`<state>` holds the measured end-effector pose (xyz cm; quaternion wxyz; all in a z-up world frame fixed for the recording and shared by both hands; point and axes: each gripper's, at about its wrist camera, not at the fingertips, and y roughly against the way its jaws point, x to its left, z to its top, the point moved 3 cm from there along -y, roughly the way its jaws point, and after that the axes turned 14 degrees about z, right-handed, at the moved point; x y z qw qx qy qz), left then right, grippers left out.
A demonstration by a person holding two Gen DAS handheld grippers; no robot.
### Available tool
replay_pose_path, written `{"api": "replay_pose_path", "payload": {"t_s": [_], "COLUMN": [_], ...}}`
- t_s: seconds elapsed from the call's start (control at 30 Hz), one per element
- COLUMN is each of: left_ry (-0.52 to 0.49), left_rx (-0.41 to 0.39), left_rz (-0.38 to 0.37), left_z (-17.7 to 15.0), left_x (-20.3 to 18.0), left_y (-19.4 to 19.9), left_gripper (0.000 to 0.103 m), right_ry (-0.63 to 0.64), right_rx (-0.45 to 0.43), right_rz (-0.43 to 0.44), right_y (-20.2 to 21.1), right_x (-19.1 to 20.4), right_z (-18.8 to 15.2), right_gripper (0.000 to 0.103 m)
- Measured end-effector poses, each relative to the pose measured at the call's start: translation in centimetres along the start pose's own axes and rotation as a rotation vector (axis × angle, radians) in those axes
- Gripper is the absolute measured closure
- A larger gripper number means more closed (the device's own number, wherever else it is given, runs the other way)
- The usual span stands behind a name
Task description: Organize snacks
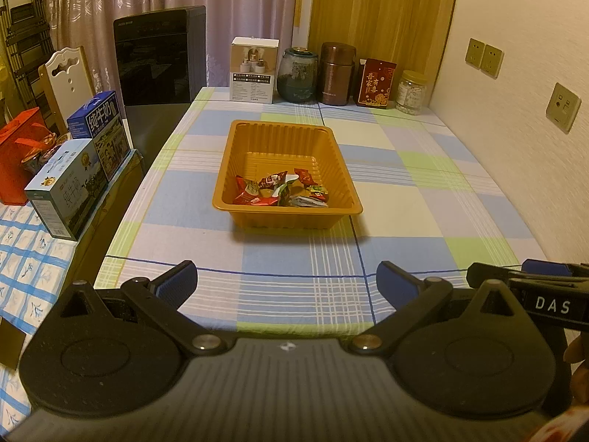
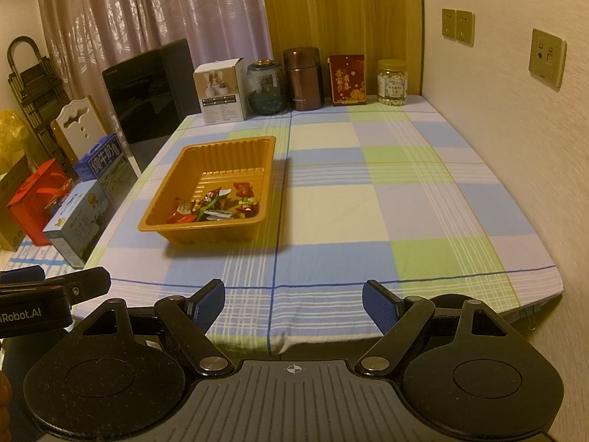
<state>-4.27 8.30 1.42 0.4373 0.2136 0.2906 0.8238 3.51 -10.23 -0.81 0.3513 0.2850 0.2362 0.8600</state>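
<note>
An orange plastic tray (image 1: 235, 162) (image 2: 165, 199) sits on the checked tablecloth. Several wrapped snacks (image 1: 281, 189) (image 2: 215, 204) lie in its near end, in red, green and white wrappers. My left gripper (image 1: 287, 289) hangs open over the table's near edge, well short of the tray, with nothing between its blue pads. My right gripper (image 2: 293, 307) is open too and holds nothing, with the tray ahead to its left. Each gripper shows at the edge of the other's view.
Along the back edge stand a white box (image 1: 254, 70), a glass jar (image 1: 297, 75), a brown canister (image 1: 337, 73), a red packet (image 1: 375, 83) and a pill jar (image 1: 411, 92). Milk cartons (image 1: 81, 169) and a red bag sit left of the table. A wall is on the right.
</note>
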Motion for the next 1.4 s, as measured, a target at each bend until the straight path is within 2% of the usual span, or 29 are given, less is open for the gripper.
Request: {"api": "replay_pose_path", "payload": {"t_s": [1.13,1.4], "left_ry": [0.001,0.016], "left_rx": [0.002,-0.025], "left_rz": [-0.002,-0.009], "left_z": [-0.13,-0.34], "left_x": [-0.06,-0.12], "left_y": [-0.08,0.08], "left_gripper": [0.000,0.000], "right_ry": [-0.001,-0.001], "right_rx": [0.001,-0.001], "right_rz": [-0.001,-0.001], "right_y": [-0.03,-0.02], "right_x": [-0.03,-0.04], "right_z": [-0.02,-0.02], "right_gripper": [0.021,0.021]}}
